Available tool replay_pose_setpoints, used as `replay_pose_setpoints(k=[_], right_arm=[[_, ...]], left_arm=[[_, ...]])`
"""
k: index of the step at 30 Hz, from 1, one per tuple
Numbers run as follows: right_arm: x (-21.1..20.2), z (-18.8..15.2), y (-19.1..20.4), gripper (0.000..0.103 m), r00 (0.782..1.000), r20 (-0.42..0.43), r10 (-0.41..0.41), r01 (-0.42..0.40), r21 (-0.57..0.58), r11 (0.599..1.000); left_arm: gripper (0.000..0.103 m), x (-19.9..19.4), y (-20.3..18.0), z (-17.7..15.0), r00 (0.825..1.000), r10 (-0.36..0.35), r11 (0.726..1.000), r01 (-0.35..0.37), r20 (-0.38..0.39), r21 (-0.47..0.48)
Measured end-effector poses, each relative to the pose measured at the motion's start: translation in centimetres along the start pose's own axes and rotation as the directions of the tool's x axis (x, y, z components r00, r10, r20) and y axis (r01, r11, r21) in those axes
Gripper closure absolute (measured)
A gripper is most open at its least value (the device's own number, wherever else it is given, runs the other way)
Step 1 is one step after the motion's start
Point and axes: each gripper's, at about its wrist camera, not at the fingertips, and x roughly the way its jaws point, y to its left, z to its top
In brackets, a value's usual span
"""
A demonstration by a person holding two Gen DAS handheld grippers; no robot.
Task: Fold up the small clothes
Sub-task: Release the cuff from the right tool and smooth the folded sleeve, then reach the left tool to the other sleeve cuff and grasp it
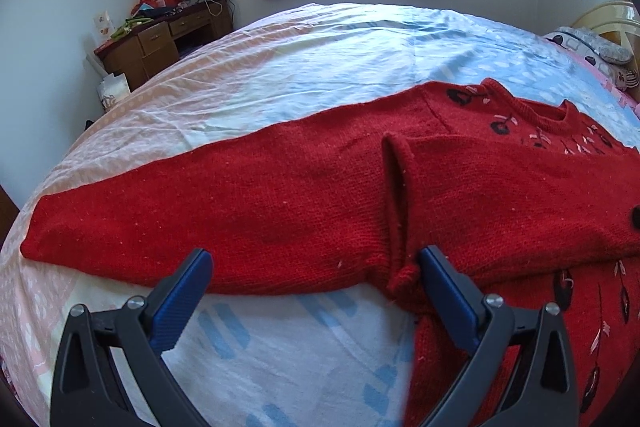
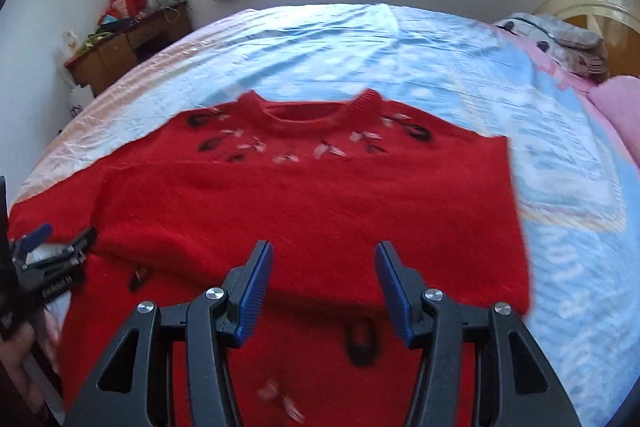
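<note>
A: Sweater (image 2: 304, 195) position: flat on the bed (image 2: 440, 59), collar (image 2: 308, 115) toward the window, hem toward the operator. Right sleeve is folded across the chest; its cuff (image 1: 394, 195) ends near the left side seam. Left sleeve (image 1: 180, 203) lies unfolded, long axis running out to the left, away from the body.

B: Jaw state?

A: Left gripper (image 1: 316, 263): jaws wide, empty, low over the near edge of the left sleeve, right finger (image 1: 444, 283) just beside the cuff. Right gripper (image 2: 324, 267): jaws wide, empty, over the sweater's mid-body.

B: Which unit takes the next fold?

A: Judgement: the left one. It is nearer the left sleeve, which lies forward and to the left of its jaws. The sleeve end (image 1: 36, 243) sits near the bed's left edge, so grip with care there.

B: Clearance?

A: Open sheet beyond the collar and to the right. Pillows (image 2: 560, 35) are well apart, far right.
</note>
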Motion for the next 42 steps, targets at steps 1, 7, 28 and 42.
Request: replay_pose_setpoints(k=[1,7,28,42], right_arm=[[1.0,-0.4,0.5,0.049,0.999,-0.034,0.000,0.000,-0.009,1.000],[0.5,-2.1,1.8,0.049,0.998,0.040,-0.051,0.053,-0.049,0.997],[-1.1,-3.8,0.8,0.027,0.984,0.140,0.114,-0.113,-0.013,0.994],[-1.5,-4.0,0.2,0.027,0.975,0.172,0.143,-0.147,0.011,0.989]], left_arm=[[0.000,0.1,0.2,0.0,1.000,-0.010,1.000,0.010,-0.005,-0.008],[0.000,0.3,0.7,-0.2,0.999,-0.047,0.998,0.046,-0.018,-0.031],[0.000,-2.9,4.0,-1.8,0.997,-0.062,0.994,0.066,0.040,-0.091],[0.000,-2.9,17.2,-3.0,0.986,0.166,0.936,-0.158,-0.001,-0.314]])
